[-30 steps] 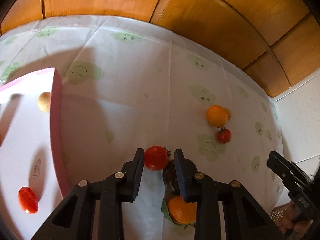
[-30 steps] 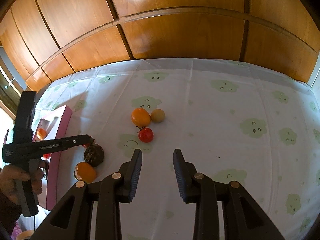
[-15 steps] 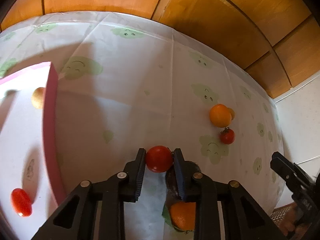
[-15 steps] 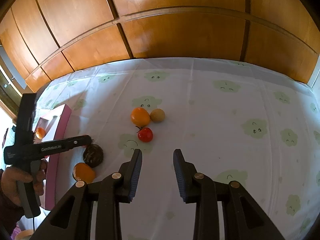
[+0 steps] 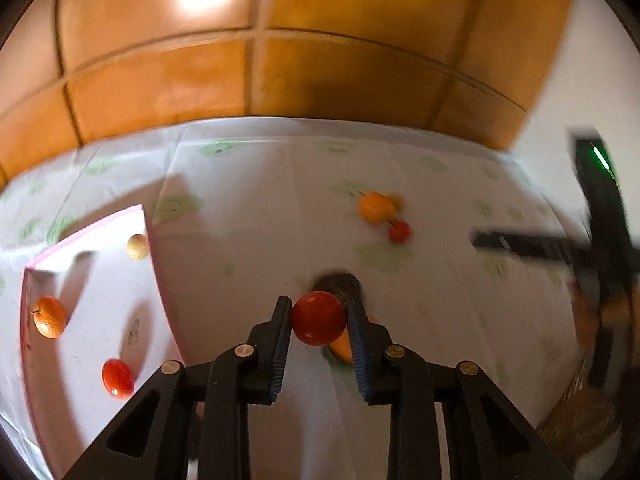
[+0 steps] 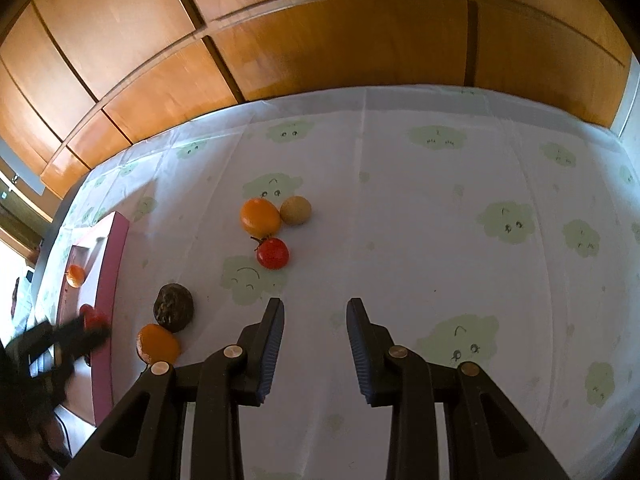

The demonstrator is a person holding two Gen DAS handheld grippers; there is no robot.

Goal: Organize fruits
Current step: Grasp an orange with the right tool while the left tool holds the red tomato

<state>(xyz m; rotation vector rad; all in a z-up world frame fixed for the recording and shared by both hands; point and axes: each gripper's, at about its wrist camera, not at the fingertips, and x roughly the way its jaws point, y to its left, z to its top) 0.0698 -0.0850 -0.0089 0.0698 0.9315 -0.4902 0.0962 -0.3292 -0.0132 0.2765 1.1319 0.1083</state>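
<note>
My left gripper (image 5: 318, 322) is shut on a red tomato (image 5: 318, 323) and holds it above the tablecloth, right of the pink tray (image 5: 154, 248). The tray holds a beige fruit (image 5: 137, 246), an orange (image 5: 49, 317) and a red tomato (image 5: 117, 377). Below the held tomato lie a dark wrinkled fruit (image 6: 174, 307) and an orange (image 6: 157, 343). My right gripper (image 6: 315, 320) is open and empty above the cloth. Ahead of it lie an orange (image 6: 260, 217), a beige fruit (image 6: 295, 210) and a stemmed tomato (image 6: 272, 253).
The table has a white cloth (image 6: 440, 216) with green cloud faces. Wooden cabinet doors (image 6: 320, 40) stand behind the table. The pink tray also shows at the left in the right wrist view (image 6: 110, 280). My left gripper appears blurred there (image 6: 60, 340).
My left gripper has closed on the red tomato, lifted it off the cloth and swung toward the tray. My right gripper has stayed nearly still and open.
</note>
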